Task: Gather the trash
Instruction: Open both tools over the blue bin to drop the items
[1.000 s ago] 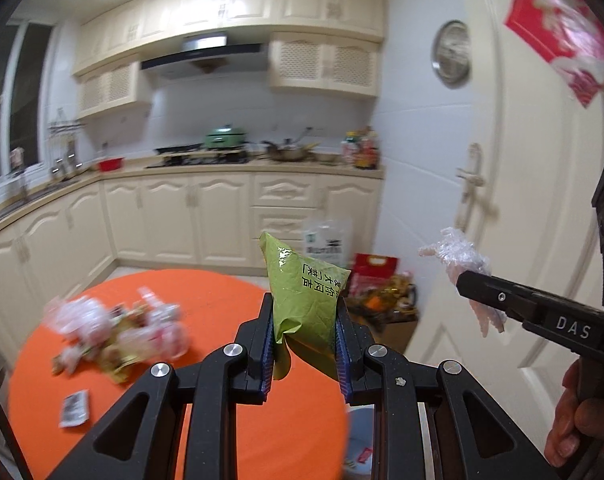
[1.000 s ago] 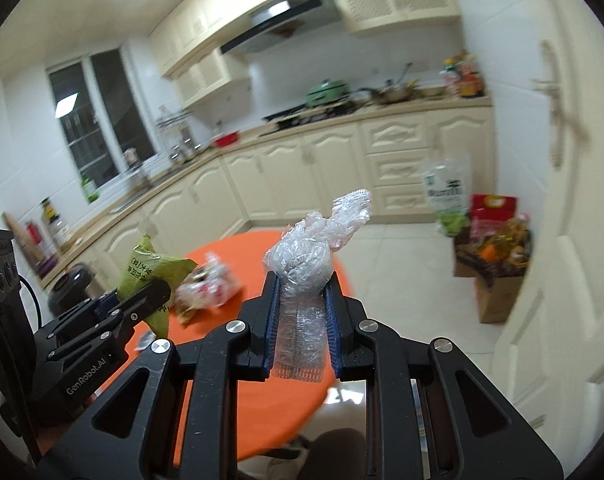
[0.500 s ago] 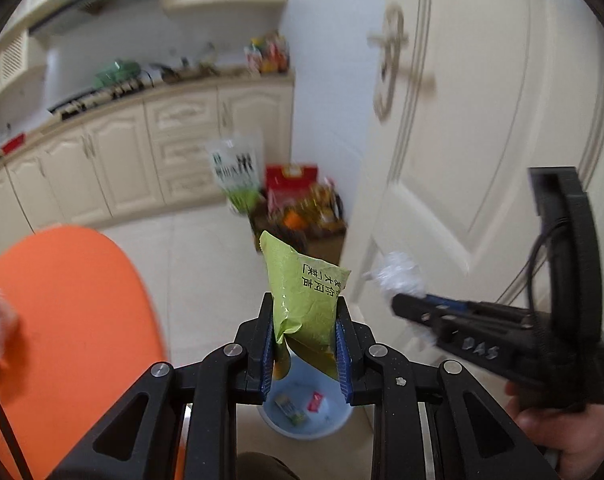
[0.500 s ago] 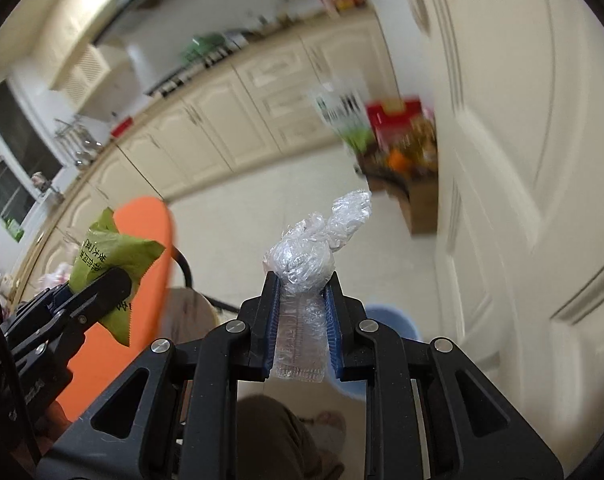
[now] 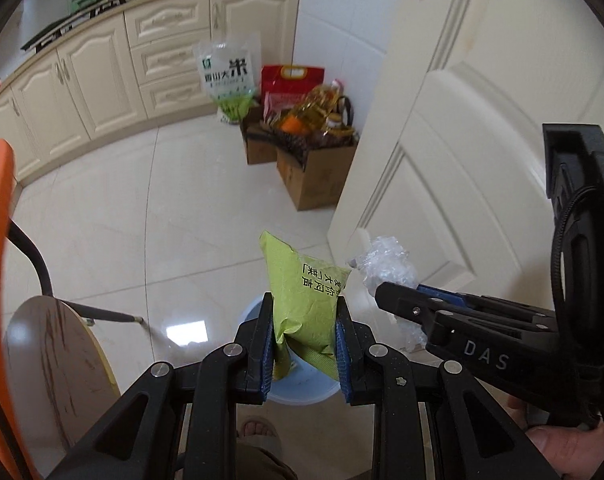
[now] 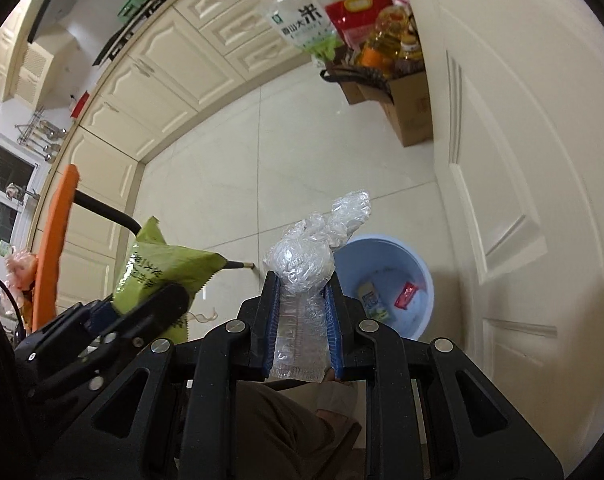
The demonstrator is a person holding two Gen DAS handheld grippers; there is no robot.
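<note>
While left gripper (image 5: 303, 344) pinches crinkled green packet (image 5: 302, 300) (clear wad (image 6: 307, 264) right).

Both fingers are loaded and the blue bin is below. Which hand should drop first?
Left, probably. The left gripper holds the green snack bag directly over the blue bin. The right gripper, with its clear plastic wrap, looks offset toward the rim.

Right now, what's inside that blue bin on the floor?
The blue bin holds two small wrappers: a pale one and a red one. The right gripper and its clear plastic cover the bin's left part.
</note>
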